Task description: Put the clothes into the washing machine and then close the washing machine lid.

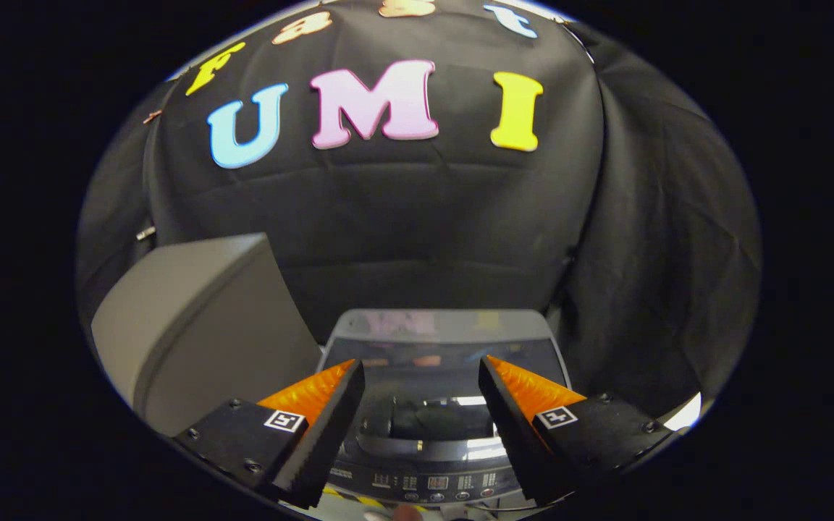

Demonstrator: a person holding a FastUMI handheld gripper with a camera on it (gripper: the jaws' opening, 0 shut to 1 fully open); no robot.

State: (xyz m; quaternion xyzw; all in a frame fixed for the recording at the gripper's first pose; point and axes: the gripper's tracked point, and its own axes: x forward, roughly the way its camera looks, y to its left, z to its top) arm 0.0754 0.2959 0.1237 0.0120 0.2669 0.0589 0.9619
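Below the tongs [422, 405], which stand wide apart and hold nothing: one top-loading washer [440, 405], seen from above and in front.

- Lid [442, 347] — dark, glossy, reflecting the booth; it looks lowered over the tub, though whether fully seated cannot be told. Rigid panel, hinged at the back by the look of it, light enough to swing. A dark handle recess [424, 423] sits at its front edge, between the fingers — the likely place to take hold or press down.
- Control panel [431, 483] — row of buttons along the washer's near edge, just beyond the fingertips. Not a grip point.
- Grey box [200, 318] — a plain slanted body beside the washer, to its left; purpose unclear.
- Clothes — none to be seen from here. Judged soft, limp and light: pinch a bunched fold, not a flat layer.
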